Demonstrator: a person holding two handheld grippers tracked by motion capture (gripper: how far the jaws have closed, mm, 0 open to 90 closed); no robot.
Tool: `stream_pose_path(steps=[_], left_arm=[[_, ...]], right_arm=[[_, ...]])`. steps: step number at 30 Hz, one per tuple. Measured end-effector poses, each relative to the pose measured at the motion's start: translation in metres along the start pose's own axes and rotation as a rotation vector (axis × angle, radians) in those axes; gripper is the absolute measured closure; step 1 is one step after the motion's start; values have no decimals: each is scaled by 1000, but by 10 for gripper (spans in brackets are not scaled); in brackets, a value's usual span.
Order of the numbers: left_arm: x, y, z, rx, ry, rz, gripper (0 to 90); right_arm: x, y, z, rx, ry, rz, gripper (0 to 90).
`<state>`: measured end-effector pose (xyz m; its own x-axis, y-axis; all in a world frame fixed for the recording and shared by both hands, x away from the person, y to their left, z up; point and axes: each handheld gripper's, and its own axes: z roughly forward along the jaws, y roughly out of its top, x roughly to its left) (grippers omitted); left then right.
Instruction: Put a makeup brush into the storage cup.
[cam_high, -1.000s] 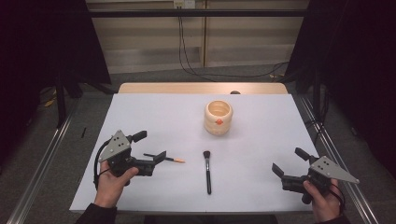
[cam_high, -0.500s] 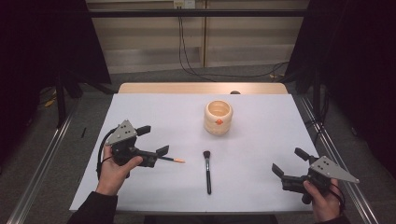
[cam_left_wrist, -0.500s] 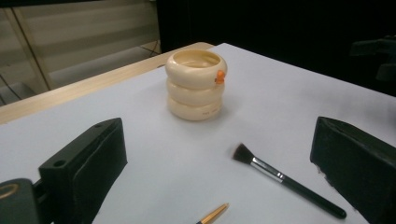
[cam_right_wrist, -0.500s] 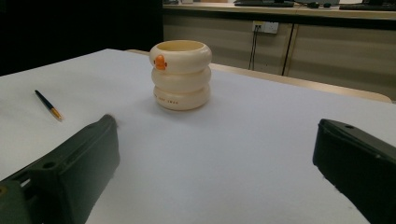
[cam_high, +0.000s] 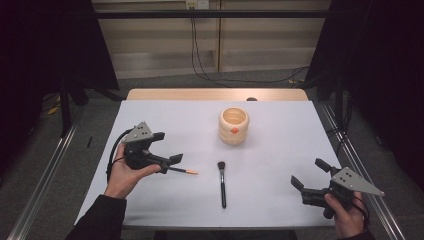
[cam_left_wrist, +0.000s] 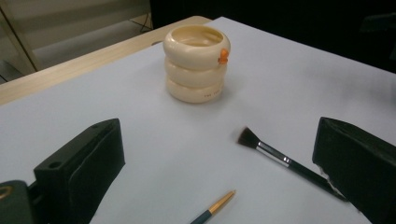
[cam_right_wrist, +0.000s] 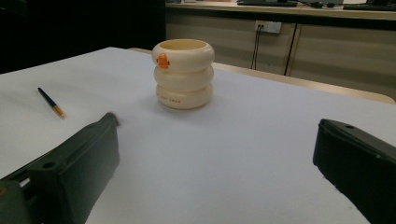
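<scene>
Pen (cam_high: 184, 171) just under left hand-held gripper (cam_high: 167, 148), jaws apart.

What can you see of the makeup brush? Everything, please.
The makeup brush lies flat on the white table, roughly centre, in front of the cream holder. It has a dark fluffy head pointing toward the holder, a silver collar and a slim black handle. Nothing grips it; the pencil lies apart, to its left.
</scene>
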<state>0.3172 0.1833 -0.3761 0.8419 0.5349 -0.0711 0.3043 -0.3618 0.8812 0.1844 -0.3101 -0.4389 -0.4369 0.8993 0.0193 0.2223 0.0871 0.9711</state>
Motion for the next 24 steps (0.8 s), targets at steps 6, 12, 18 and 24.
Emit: stream_pose_path(steps=[6,12,18,24], left_arm=[[-1,5,6,71,-29,17,53],[0,6,11,134,-63,33,63],[1,5,16,178,-67,42,45],[0,6,24,217,-68,72,46]], right_arm=[[0,0,0,1,7,-3,0],[1,0,0,-3,10,-2,0],[1,0,0,-3,11,-4,0],[0,0,0,-2,5,-5,0]])
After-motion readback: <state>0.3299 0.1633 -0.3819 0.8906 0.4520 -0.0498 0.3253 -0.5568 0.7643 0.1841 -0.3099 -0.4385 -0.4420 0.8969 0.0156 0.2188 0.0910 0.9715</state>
